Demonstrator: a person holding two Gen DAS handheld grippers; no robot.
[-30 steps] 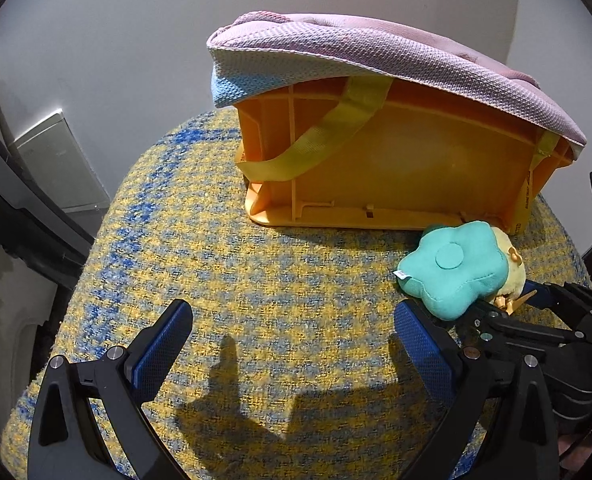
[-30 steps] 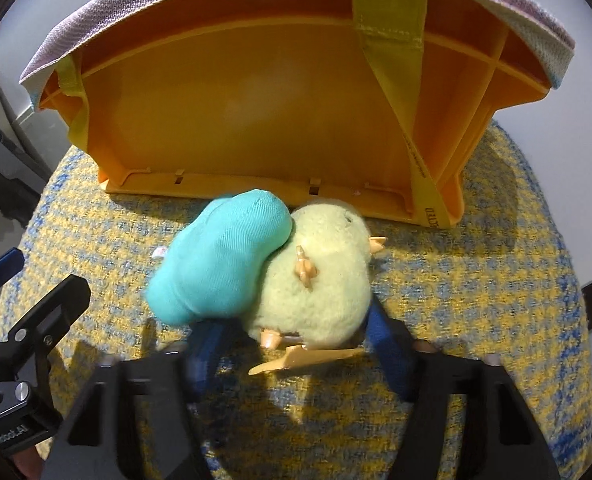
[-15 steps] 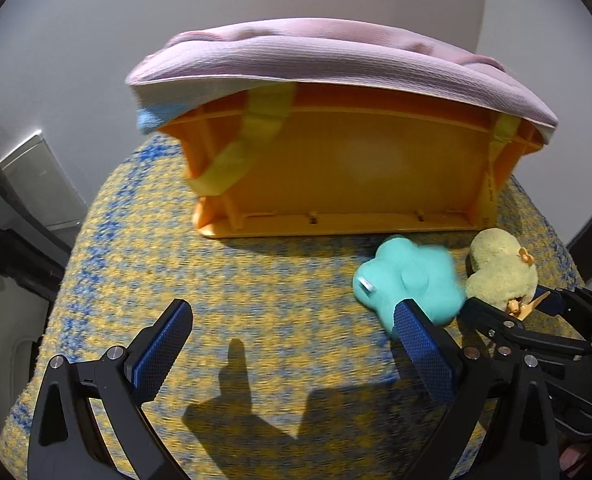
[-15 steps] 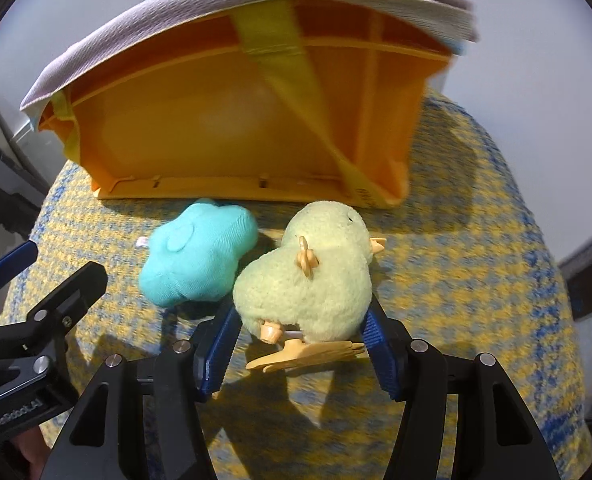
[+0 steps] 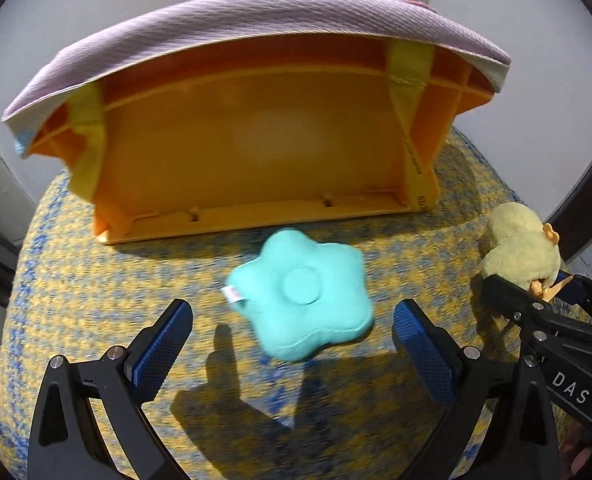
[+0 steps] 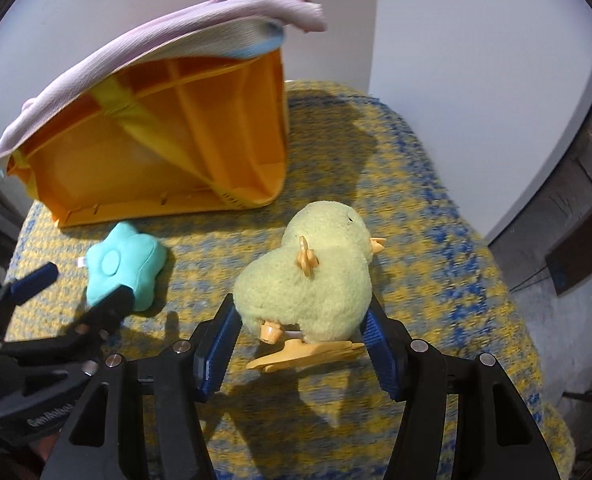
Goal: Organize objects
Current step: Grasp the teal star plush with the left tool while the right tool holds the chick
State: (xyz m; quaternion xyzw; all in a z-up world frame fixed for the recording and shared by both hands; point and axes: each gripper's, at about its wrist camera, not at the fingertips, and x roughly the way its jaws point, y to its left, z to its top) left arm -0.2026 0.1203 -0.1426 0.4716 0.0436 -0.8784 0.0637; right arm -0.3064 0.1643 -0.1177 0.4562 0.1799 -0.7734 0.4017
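Observation:
A teal star-shaped plush [image 5: 303, 300] lies on the yellow-and-blue woven cover, in front of an orange plastic bin [image 5: 256, 140] tipped on its side. My left gripper [image 5: 292, 344] is open, its jaws either side of the star's near edge, not touching it. My right gripper [image 6: 299, 344] is shut on a yellow-green chick plush [image 6: 311, 280] and holds it upright just over the cover, right of the bin. The star also shows in the right wrist view [image 6: 124, 264], and the chick in the left wrist view [image 5: 519, 248].
A pink knitted cloth [image 5: 236, 28] drapes over the bin's top. Yellow straps [image 5: 407, 76] hang down inside the bin. The woven cover [image 6: 435, 240] drops off at its rounded edges. A white wall stands behind, dark furniture [image 6: 575, 248] to the right.
My left gripper has moved right and closer, so the star now lies between its open jaws. My right gripper has carried the chick to the right, away from the star.

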